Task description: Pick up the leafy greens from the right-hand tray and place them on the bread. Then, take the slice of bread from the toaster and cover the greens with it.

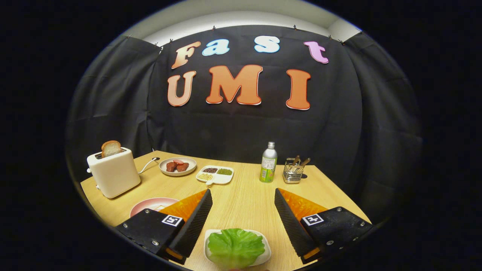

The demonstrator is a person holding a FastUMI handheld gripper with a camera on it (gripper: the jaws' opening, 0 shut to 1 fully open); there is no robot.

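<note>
While fingers (194, 222) apart, greens (235, 246) in tray (267, 253)

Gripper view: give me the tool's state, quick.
Tool: open, fingers spread wide, holding nothing; the leafy greens on their white tray lie between the fingers, untouched.

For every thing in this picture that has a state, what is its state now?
gripper: open, fingers apart, holding nothing
leafy greens: lying in the white tray, between the fingers
bread slice: upright in the toaster, sticking up
bottle: upright, capped
pink plate: partly hidden by a finger
</note>
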